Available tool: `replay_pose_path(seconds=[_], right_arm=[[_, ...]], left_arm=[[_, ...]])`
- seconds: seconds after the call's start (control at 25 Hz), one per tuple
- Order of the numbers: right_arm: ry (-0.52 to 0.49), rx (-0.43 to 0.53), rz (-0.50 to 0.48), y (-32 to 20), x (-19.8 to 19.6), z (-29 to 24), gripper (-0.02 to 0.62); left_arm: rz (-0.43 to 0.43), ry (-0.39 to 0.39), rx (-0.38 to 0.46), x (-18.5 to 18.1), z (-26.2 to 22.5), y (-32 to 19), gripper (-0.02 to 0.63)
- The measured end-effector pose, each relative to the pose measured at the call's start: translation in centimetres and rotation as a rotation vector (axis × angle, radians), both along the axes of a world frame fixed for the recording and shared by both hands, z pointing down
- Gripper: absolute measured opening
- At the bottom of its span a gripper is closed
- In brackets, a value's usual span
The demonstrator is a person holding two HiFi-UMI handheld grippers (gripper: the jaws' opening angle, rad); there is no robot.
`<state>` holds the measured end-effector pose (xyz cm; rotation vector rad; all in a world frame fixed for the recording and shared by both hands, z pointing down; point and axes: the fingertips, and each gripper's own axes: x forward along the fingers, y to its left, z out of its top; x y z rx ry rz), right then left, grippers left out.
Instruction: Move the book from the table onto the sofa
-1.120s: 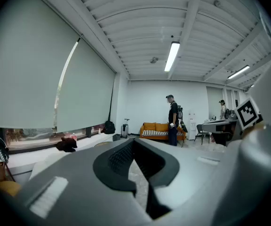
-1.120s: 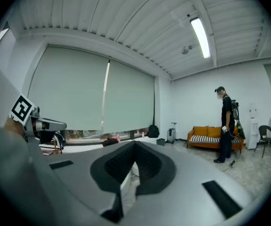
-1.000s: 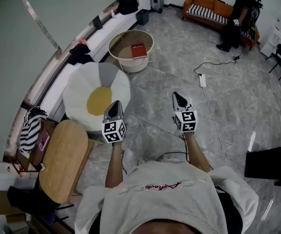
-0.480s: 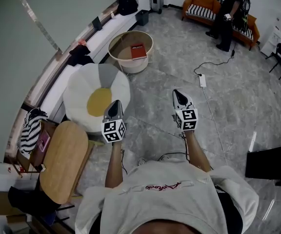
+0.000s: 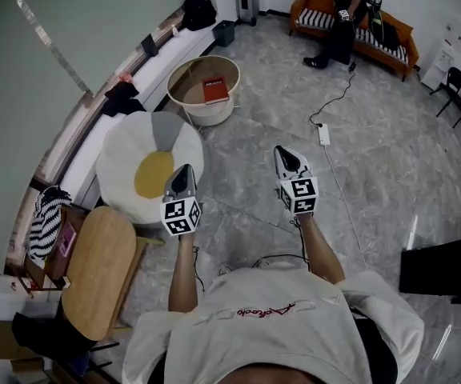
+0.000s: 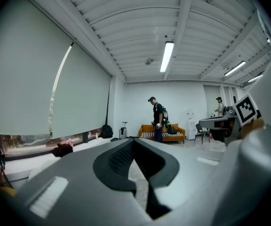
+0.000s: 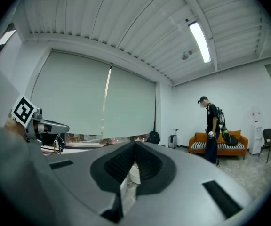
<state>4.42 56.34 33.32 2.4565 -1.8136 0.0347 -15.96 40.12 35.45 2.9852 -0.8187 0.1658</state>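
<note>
A red book (image 5: 214,91) lies flat on a round, rimmed white table (image 5: 184,70) far ahead on the left. An egg-patterned white and yellow cushion seat (image 5: 152,166) stands just this side of it. An orange sofa (image 5: 381,40) with striped cushions is against the far wall; it also shows in the left gripper view (image 6: 147,132). My left gripper (image 5: 184,171) and right gripper (image 5: 283,154) are held out level over the floor, well short of the book. Both are shut with nothing between the jaws, as each gripper's own view shows for the left gripper (image 6: 134,140) and the right gripper (image 7: 135,144).
A person (image 5: 342,14) stands at the orange sofa. A power strip (image 5: 323,134) and its cable lie on the marble floor ahead right. An oval wooden table (image 5: 98,270) is at my near left. A black chair (image 5: 454,86) stands far right, a low bench (image 5: 146,74) along the window.
I have stepped forward with both grippers, still shut and empty; the cushion seat and round table look slightly nearer. The person at the far sofa has walked to the left.
</note>
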Motion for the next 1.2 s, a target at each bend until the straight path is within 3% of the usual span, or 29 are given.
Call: replay_pose_path(seconds=[0.64, 1.2], right_arm=[[-0.007, -0.006, -0.027, -0.7, 4.9, 0.9, 0.009], [0.003, -0.030, -0.010, -10.7, 10.6, 2.0, 0.009]], left_arm=[[-0.016, -0.007, -0.005, 5.5, 1.1, -0.1, 0.009], [0.000, 0.014, -0.030, 11.9, 2.5, -10.6, 0.009]])
